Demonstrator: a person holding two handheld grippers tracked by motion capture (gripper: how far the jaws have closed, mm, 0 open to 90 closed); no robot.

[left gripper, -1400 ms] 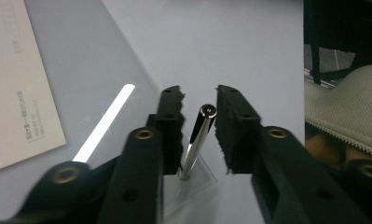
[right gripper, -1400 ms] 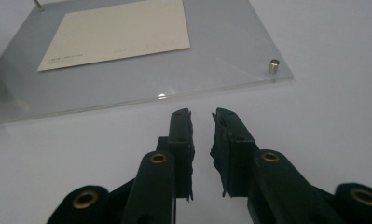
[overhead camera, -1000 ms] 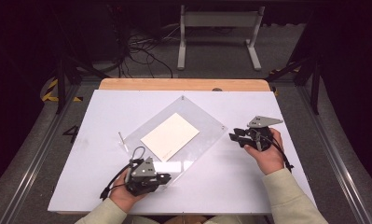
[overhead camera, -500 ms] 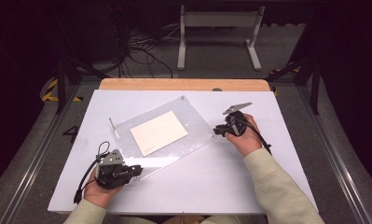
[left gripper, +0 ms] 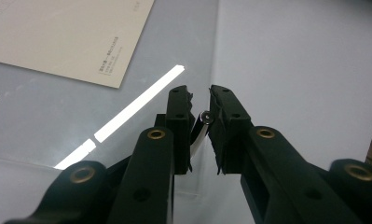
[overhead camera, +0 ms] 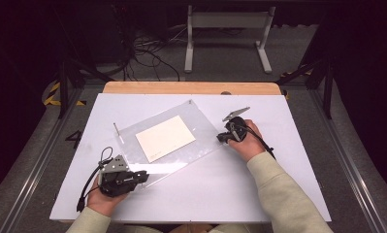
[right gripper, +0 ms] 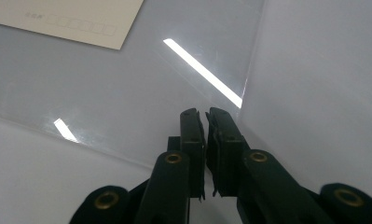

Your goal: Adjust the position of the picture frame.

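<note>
I'm working in what looks like a lab or recording studio, not a home. My tabletop (overhead camera: 298,194) is a bare white board on a wooden base, ringed by metal rails (overhead camera: 31,179). Black curtains hang all around, and the grey floor beyond carries loose cables (overhead camera: 147,53), a white stand (overhead camera: 227,34) and yellow-black hazard tape (overhead camera: 53,92). Bright overhead strip lights glare off the clear sheet (overhead camera: 201,131) before me.
</note>
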